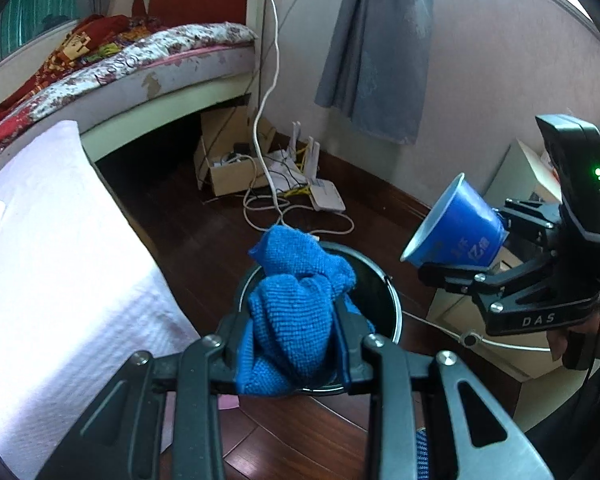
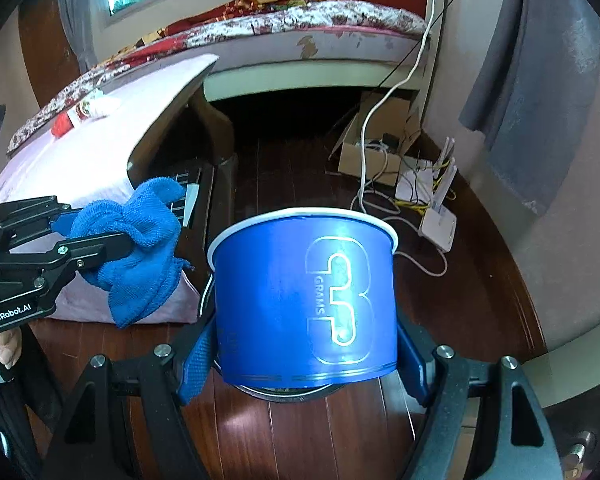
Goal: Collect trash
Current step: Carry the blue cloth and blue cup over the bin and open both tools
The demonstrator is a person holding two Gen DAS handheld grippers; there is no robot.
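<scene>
Closest to us, our left gripper (image 1: 296, 344) has its jaws drawn in tight on a bunched blue cloth (image 1: 296, 312), a soft looped microfibre rag that bulges out above and below the pads. We hold it directly over the mouth of a round black bin (image 1: 384, 304) with a thin metal rim, which we judge is where it should drop. Our right gripper (image 2: 306, 354) has its jaws spread wide around the base of a blue paper cup (image 2: 304, 300), the blue ribbed pads pressing its smooth, glossy sides; the cup is stiff, tapered, white-rimmed and printed with a large numeral. It lies tipped forward, mouth away from us, just beside the bin, probably so it can slide in after the cloth. Beyond them runs dark polished wood flooring (image 1: 204, 240), a low table under a pale textured cover (image 1: 60, 260), and a bed (image 1: 160, 64) with a patterned quilt.
</scene>
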